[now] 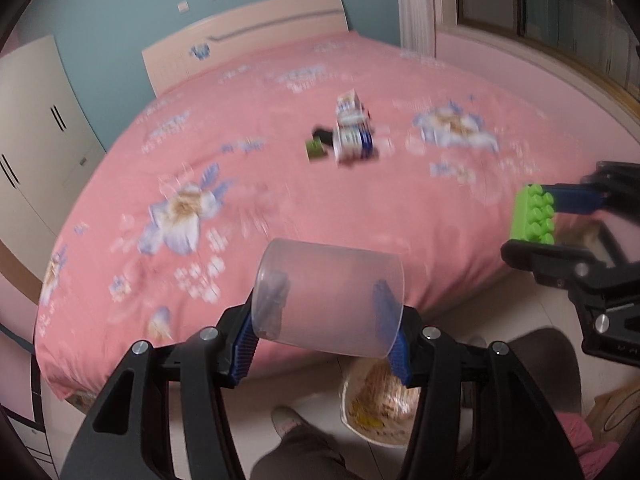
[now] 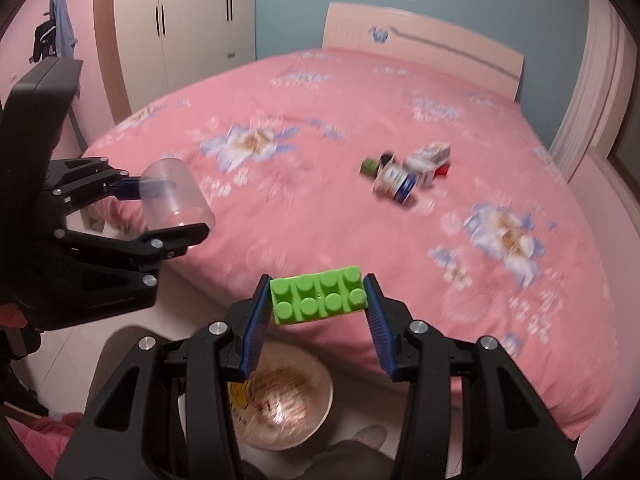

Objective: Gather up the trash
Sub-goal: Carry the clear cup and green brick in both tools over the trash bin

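Note:
My left gripper (image 1: 326, 312) is shut on a clear plastic cup (image 1: 332, 296), held on its side over the near edge of the bed; it also shows in the right wrist view (image 2: 176, 196). My right gripper (image 2: 318, 298) is shut on a green toy brick (image 2: 318, 294), also seen in the left wrist view (image 1: 534, 216). Both hang above a trash bin (image 2: 288, 404) lined with a printed bag on the floor, seen too in the left wrist view (image 1: 380, 404). Small cartons (image 2: 404, 174) and a green item (image 2: 369, 166) lie on the pink bed.
The pink floral bedspread (image 2: 360, 100) fills the view, with a headboard (image 2: 420, 44) behind. A white wardrobe (image 2: 192, 20) stands at the left. The person's foot (image 1: 288, 420) is on the tiled floor beside the bin.

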A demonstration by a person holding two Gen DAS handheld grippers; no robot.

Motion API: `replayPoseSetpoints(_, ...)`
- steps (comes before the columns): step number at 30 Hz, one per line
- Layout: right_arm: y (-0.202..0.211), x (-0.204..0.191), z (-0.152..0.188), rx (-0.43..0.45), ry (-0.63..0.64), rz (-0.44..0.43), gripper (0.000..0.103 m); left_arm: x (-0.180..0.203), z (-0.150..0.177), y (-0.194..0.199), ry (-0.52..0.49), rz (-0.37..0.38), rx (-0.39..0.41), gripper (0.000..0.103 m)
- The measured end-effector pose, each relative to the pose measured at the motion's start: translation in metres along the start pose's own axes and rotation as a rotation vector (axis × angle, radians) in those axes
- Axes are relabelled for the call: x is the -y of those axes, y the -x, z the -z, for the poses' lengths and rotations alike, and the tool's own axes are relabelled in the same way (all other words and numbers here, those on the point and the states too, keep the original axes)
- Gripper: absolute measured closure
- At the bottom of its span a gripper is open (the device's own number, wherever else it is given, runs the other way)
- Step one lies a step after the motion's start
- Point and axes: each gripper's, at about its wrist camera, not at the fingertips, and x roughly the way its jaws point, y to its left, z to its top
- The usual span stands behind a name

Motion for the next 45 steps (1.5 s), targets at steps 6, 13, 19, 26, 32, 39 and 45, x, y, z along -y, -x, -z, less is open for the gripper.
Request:
replayPoseSetpoints(6,-0.042,-0.01,0.036,-0.122,-0.003,-0.039,0.056,0.016,0.035,-0.046,-0.005,0.045,-0.133,0.047)
replayPoseSetpoints(13,-0.09,-0.019,0.08,-0.267,-0.018,-0.091,0.056,0.033,0.073,-0.097,-0.006,0.091,-0.281,0.047)
replayPoseSetpoints(19,-0.13,-0.025,0.114,-0.389,-0.042,-0.134,0.056,0.041,0.105,-0.139,0.017,0.119,-0.401,0.047)
replayPoseSetpoints(26,-0.17,-0.028,0.15,-0.512,-0.072,-0.172,0.056,0.053,0.138,-0.181,0.02,0.133,-0.517,0.047)
replayPoseSetpoints(32,-0.202,-0.026,0.173,-0.604,-0.134,-0.212,0.056,0.059,0.157,-0.217,0.017,0.145,-0.599,0.047)
replayPoseSetpoints(39,-0.251,-0.024,0.196,-0.744,-0.193,-0.272,0.056,0.062,0.172,-0.26,0.075,0.199,-0.697,0.047)
replayPoseSetpoints(45,-0.291,-0.025,0.216,-0.841,-0.21,-0.296,0.056,0.07,0.191,-0.298,0.119,0.211,-0.793,0.047)
